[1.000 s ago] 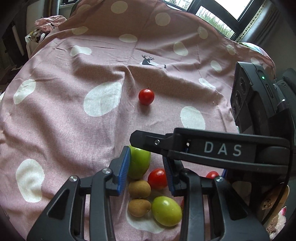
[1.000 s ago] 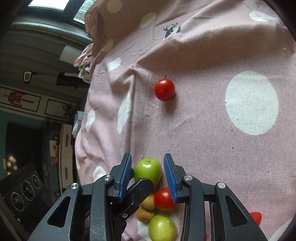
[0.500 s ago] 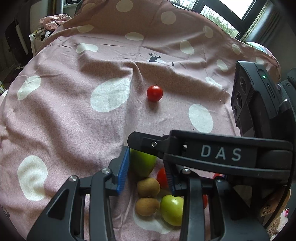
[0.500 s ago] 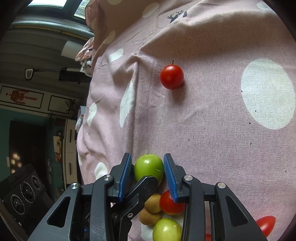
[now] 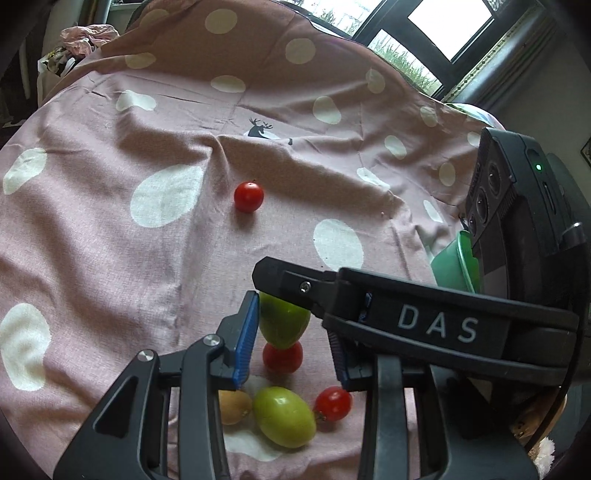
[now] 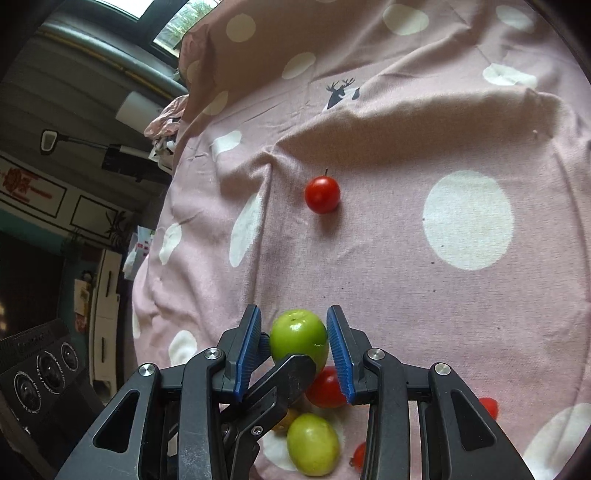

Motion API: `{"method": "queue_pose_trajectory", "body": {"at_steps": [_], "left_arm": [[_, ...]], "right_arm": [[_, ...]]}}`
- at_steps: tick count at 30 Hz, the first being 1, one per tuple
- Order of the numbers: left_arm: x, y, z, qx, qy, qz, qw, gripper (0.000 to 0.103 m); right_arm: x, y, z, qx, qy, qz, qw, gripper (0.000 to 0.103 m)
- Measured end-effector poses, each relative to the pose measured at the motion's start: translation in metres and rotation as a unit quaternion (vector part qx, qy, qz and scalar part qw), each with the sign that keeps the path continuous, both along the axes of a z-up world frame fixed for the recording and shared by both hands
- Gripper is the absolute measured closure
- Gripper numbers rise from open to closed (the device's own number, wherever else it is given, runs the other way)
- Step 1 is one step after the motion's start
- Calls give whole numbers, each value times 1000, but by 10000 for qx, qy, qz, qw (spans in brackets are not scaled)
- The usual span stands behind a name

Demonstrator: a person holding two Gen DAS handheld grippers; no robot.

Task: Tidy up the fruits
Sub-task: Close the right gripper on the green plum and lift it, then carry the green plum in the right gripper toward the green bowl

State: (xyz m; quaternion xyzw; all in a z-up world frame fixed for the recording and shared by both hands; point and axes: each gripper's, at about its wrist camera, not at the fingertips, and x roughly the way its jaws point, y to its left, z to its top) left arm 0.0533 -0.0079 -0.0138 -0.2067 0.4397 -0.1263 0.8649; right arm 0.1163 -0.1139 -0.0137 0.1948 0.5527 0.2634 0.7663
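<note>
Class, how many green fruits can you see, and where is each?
2. One green fruit sits between the fingers of the right gripper; the other green fruit lies on the cloth nearer the camera. Others may hide behind the grippers.

A cloth [image 5: 110, 258] covered the surface. Near its middle a lone tomato [image 5: 248, 196] lay well apart from the rest. Nearer the cameras, a large fruit [image 6: 299, 334] sat between the pads of the right tool [image 6: 293, 325], with one finger of the left tool [image 5: 291, 325] crossing in front of it. Just behind and below it lay a second tomato [image 5: 282, 356]. Closer still lay three in a row: a small fruit [image 5: 233, 406] left, an oval fruit [image 5: 284, 415] in the middle, and a small tomato [image 5: 332, 403] right. What seemed to be a bowl [image 5: 452, 264] stood at the right edge, partly hidden. A window [image 5: 443, 33] stood beyond the far side.
</note>
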Motion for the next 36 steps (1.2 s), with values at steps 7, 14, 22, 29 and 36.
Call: {"method": "queue_pose_trajectory", "body": {"at_steps": [7,14,22,29,36], "left_arm": [[4,-27,-4,-362,12,-314,9989,71],[8,-43,-13,-589,216,-552,9965,70],[8,-47,-18,-404,334,-545,9971,70],[8,-49,-20,-341,420,-623,9966,70],[5,-57,-24,-214,478,-707,9961,68]], "right_arm": [[-4,-25,4,-467,-29,-323,9984,64],[-4,-47,-12,-624,240,-542,9963,64],[-4,-49,-20,-787,353,-547,9948,64],[-6,-56,-19,-736,413,-539,9950,64],[-12,-68,-16,-701,396,-619,9948,63]]}}
